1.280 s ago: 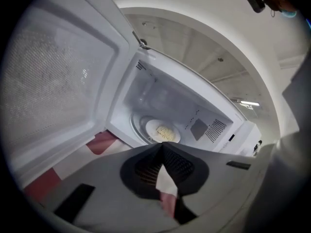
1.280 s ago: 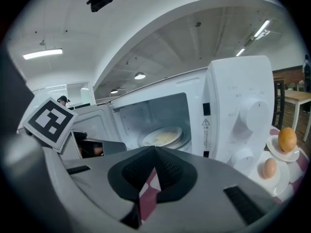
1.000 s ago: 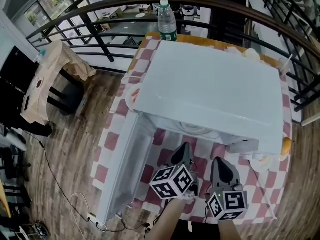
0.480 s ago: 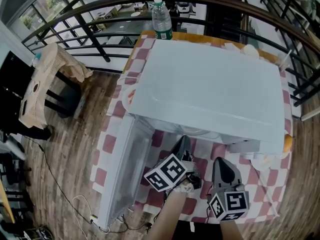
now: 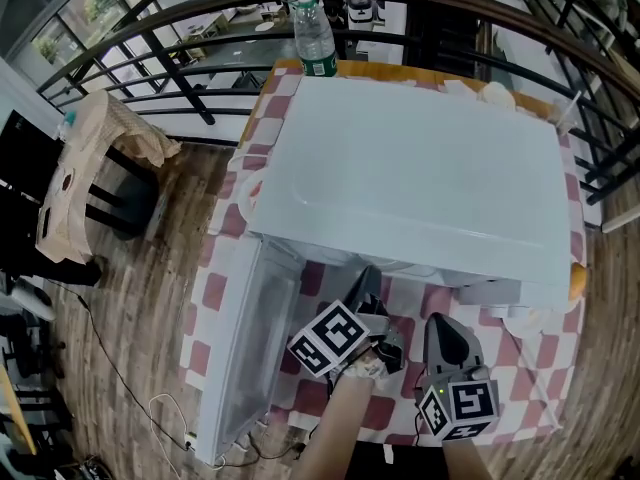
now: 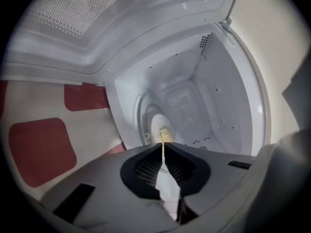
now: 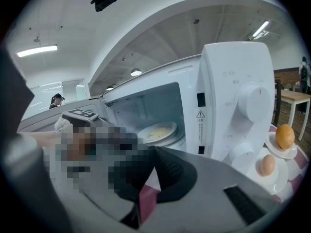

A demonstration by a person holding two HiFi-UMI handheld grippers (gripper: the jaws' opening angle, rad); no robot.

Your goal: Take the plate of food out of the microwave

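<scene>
plate of food, a round white plate w/ pale yellow food, sits on the turntable inside the white box-shaped microwave, untouched.

done: the white microwave door is swung open to the left. left to do: reach in, grip the plate rim, draw it out and set it on the worktop w/ red-and-white checked cloth. i'd call it early, approach stage.

left gripper points at the cavity mouth, short of it. its fingers have just been opening and are now a narrow slit apart, nothing between them. right gripper hangs beside it, in front of the control panel, fingers look closed together, empty.

head view gives only the microwave's flat top, the door and both grippers; plate all but hidden under the roof. both gripper views see into the cavity, the left one tilted. right gripper view shows the panel's two white knobs and, right of the microwave, small white dishes w/ an orange round thing and a brown egg. clear plastic water bottle behind the microwave shows in head view only.
</scene>
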